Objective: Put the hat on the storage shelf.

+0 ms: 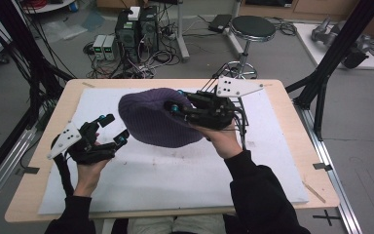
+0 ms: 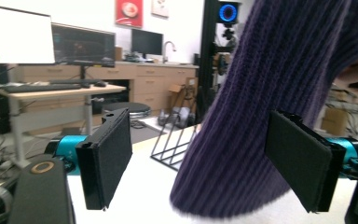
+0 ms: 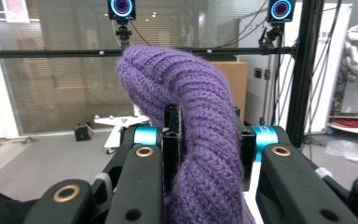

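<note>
Hanging purple knit hat (image 1: pixel 158 117) pinched between right gripper (image 1: pixel 175 108) jaws, clear of left gripper (image 1: pixel 112 129) jaws

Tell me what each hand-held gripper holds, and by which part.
The right hand-held gripper clamps a bunched fold of the purple knit hat. The left hand-held gripper holds nothing.

Black claws (image 1: pixel 111 130), teal knuckles, seemingly dark sleeves (image 1: pixel 263 195).

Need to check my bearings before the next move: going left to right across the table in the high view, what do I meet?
Left tongs, open → purple knit beanie → right tongs, shut on the beanie → black wire rack.
</note>
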A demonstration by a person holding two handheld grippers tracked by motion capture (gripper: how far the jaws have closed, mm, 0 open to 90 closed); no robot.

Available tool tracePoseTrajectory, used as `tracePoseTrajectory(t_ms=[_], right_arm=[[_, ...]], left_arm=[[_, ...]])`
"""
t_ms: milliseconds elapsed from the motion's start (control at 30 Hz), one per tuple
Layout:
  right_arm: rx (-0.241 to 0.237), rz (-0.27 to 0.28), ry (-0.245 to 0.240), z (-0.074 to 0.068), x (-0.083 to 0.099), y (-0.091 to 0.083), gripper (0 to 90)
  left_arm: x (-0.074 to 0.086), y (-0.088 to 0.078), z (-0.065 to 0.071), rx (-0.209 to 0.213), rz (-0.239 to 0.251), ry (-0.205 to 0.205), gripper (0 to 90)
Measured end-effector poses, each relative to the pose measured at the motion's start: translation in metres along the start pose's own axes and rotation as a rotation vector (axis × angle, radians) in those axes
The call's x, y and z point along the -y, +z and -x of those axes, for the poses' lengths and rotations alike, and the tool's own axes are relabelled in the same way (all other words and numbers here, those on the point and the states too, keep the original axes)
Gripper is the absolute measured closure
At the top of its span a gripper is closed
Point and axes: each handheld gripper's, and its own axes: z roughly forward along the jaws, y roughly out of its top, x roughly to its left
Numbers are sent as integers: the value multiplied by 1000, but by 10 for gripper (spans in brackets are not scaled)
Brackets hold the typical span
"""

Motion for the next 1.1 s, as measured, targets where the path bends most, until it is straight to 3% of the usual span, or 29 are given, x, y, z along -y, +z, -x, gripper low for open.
tracePoseTrajectory(t_ms=[100, 233, 300, 433, 500, 667, 833, 900, 967, 1100], right_arm=[[-13, -9, 1, -1, 1, 3, 734], [-23, -14, 8, 0, 3, 5, 747], [-23, -20, 9, 1, 3, 6, 748], [-12, -31, 11, 6, 4, 6, 749], [-7, -32, 12, 8, 5, 6, 749], [7, -42, 28, 16, 7, 4, 750], [27, -52, 19, 20, 5, -1, 750], [36, -51, 20, 22, 4, -5, 750], [52, -48, 19, 25, 3, -10, 751], [82, -32, 32, 33, -3, -25, 750]], left_arm=[[1, 9, 3, 55, -14, 3, 258], [3, 19, 6, 131, -42, 11, 392], [5, 22, 6, 168, -49, 7, 536], [7, 25, 1, 202, -56, -4, 798], [8, 25, -2, 203, -76, -5, 811], [7, 24, -1, 154, -89, 5, 833], [7, 27, 1, 135, -89, -30, 836], [5, 32, 3, 130, -89, -34, 836], [2, 39, 7, 125, -98, -12, 836], [-6, 63, 10, 122, -104, -10, 836]])
